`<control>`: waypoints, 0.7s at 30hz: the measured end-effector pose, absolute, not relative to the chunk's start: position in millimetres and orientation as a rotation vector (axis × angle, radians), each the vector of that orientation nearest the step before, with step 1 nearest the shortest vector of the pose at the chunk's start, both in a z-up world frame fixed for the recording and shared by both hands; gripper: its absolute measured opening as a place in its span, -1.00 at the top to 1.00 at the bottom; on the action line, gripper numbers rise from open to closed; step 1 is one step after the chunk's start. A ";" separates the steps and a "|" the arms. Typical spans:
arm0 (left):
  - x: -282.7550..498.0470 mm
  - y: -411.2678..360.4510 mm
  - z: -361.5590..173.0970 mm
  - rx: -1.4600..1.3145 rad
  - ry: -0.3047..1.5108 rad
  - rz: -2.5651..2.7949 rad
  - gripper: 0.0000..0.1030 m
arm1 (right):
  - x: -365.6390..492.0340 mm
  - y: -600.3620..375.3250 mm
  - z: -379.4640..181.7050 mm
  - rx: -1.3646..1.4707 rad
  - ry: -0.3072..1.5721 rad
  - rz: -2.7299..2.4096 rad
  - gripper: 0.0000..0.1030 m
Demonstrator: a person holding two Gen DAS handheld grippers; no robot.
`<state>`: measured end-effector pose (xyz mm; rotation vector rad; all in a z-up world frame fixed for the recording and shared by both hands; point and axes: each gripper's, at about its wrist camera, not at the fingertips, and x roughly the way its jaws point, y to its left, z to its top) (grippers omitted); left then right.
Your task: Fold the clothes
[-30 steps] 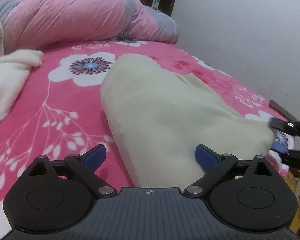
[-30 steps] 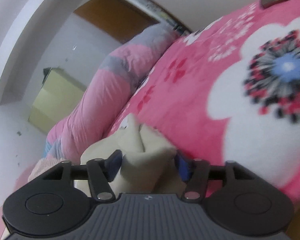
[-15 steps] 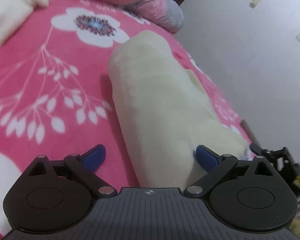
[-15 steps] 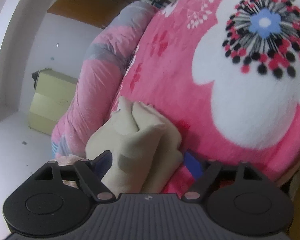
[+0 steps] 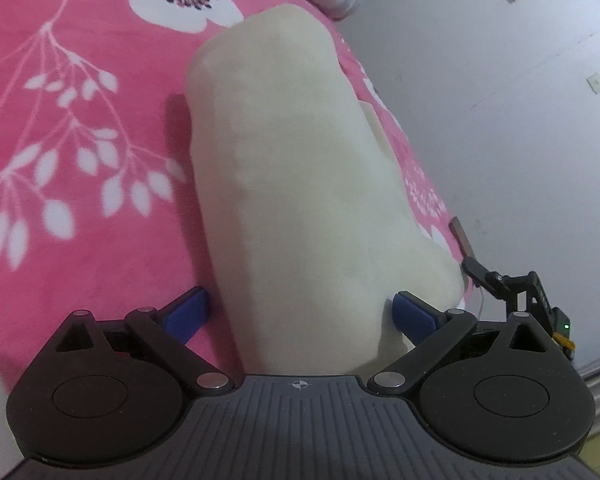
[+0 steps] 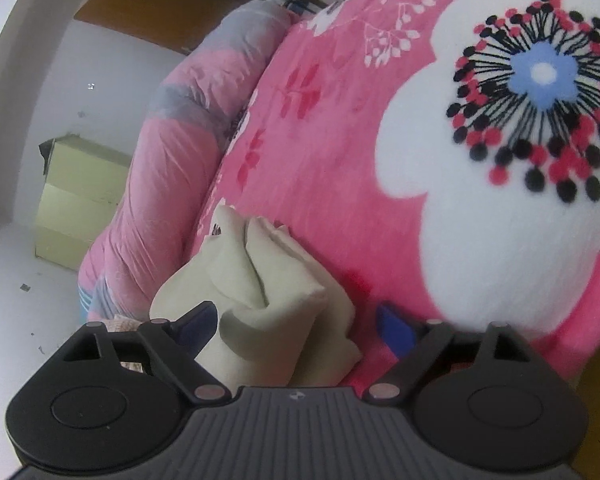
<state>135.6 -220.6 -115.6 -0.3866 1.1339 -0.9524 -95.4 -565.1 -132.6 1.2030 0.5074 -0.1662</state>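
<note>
- The left gripper (image 5: pixel 300 312) sits low over the bed, its jaws spread wide; the near end of the folded cream garment (image 5: pixel 296 184) lies between the blue pads (image 5: pixel 186 312), with a small gap on the left side and the right pad right at the cloth's edge, so no firm pinch shows.
- The right gripper (image 6: pixel 296 326) has its jaws opening; a bunched end of the same cream garment (image 6: pixel 260 292) lies between them, close to the left pad and clear of the right one.
- The garment lies as a long folded bundle on the pink flowered blanket (image 5: pixel 80 160), running away from the left gripper along the bed's right edge, near the wall (image 5: pixel 500 120).
- In the left wrist view the right gripper's black tip (image 5: pixel 512 284) pokes in just beyond the garment's near right corner.
- Farther off, a rolled pink and grey quilt (image 6: pixel 172 168) lies along the bed's far edge.
- Beyond the quilt, a pale yellow cabinet (image 6: pixel 76 200) stands by the white wall.
</note>
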 end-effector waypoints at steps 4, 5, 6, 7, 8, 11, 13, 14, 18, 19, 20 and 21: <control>144.2 -234.1 -118.1 -0.417 1.154 -0.971 -0.90 | -82.8 -575.9 -136.4 1.235 0.537 -0.105 -0.84; 146.9 -236.5 -119.0 -0.431 1.163 -0.970 -0.90 | -80.7 -578.0 -135.3 1.245 0.543 -0.093 -0.84; 149.9 -238.4 -119.7 -0.447 1.176 -0.969 -0.90 | -78.6 -578.9 -134.3 1.252 0.552 -0.070 -0.84; 152.7 -240.3 -120.2 -0.461 1.189 -0.968 -0.90 | -76.5 -579.6 -133.4 1.258 0.562 -0.046 -0.84; 154.9 -241.7 -120.0 -0.470 1.198 -0.967 -0.89 | -74.5 -580.4 -132.4 1.264 0.572 -0.022 -0.84; 161.0 -242.1 -119.9 -0.519 1.228 -0.934 -0.75 | -64.0 -570.3 -129.3 1.225 0.630 0.037 -0.84; 158.7 -239.7 -119.2 -0.537 1.222 -0.902 -0.52 | -58.4 -563.7 -124.7 1.183 0.651 0.030 -0.68; 155.2 -239.2 -117.6 -0.521 1.205 -0.896 -0.45 | -55.9 -560.6 -122.8 1.170 0.658 0.031 -0.51; 140.4 -238.4 -107.5 -0.478 1.143 -0.880 -0.10 | -50.1 -547.9 -112.2 1.105 0.679 0.017 -0.13; 139.1 -238.0 -104.7 -0.483 1.136 -0.880 -0.02 | -50.7 -544.5 -107.5 1.083 0.680 0.013 -0.04; 140.2 -237.8 -102.2 -0.492 1.134 -0.882 0.00 | -51.6 -541.0 -102.6 1.062 0.679 0.009 0.04; 148.6 -238.7 -98.9 -0.505 1.133 -0.887 0.03 | -52.5 -537.6 -97.8 1.040 0.679 0.005 0.06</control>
